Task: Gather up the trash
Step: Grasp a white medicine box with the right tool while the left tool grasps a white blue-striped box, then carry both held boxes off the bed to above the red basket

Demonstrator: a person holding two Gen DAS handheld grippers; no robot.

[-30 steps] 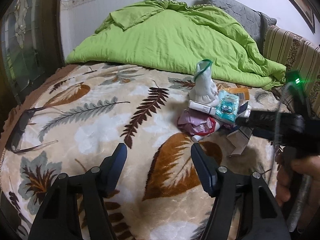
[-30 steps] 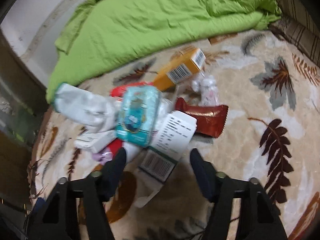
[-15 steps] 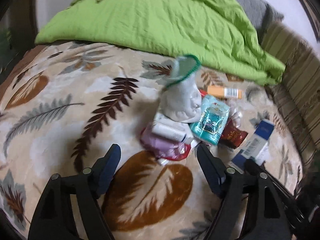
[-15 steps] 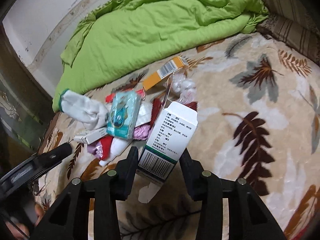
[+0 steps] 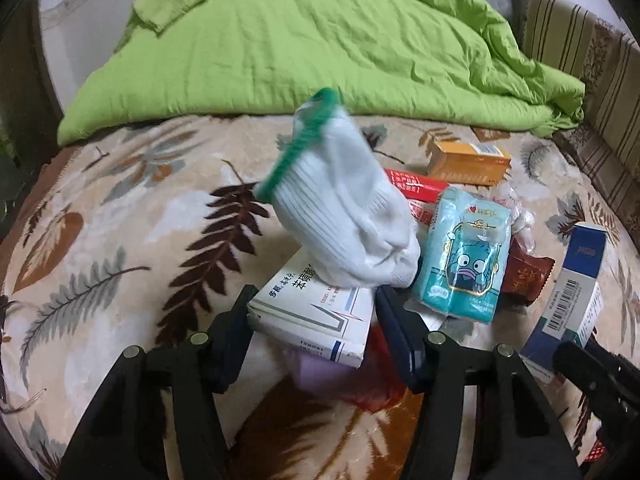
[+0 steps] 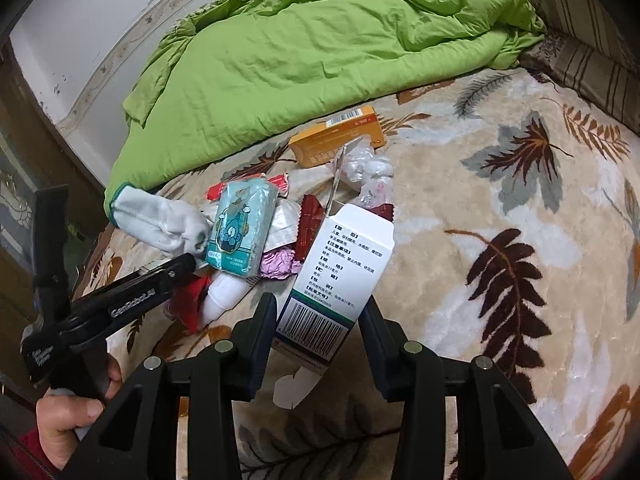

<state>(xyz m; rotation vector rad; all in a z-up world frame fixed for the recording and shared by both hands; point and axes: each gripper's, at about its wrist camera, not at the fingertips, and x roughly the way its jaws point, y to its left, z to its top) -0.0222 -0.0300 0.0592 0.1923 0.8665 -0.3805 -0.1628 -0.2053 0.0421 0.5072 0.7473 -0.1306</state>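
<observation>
left wrist: closing left tool (image 5: 316, 312) around white carton (image 5: 316, 320) under sock (image 5: 348, 224) on bed (image 5: 120, 216), pads near but contact unclear; light, crushable, taking by long sides | right wrist: holding right tool (image 6: 318, 320) part-open, clamping blue-white carton (image 6: 340, 268) near barcode end, raised off bed.

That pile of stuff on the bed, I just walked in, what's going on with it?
A person is collecting trash with two handheld grippers. The right gripper holds a white-and-blue barcoded carton between its fingers. The left gripper is closing around a flat white printed box lying under a white sock with green cuff. Other wrappers lie on the leaf-patterned blanket.
</observation>
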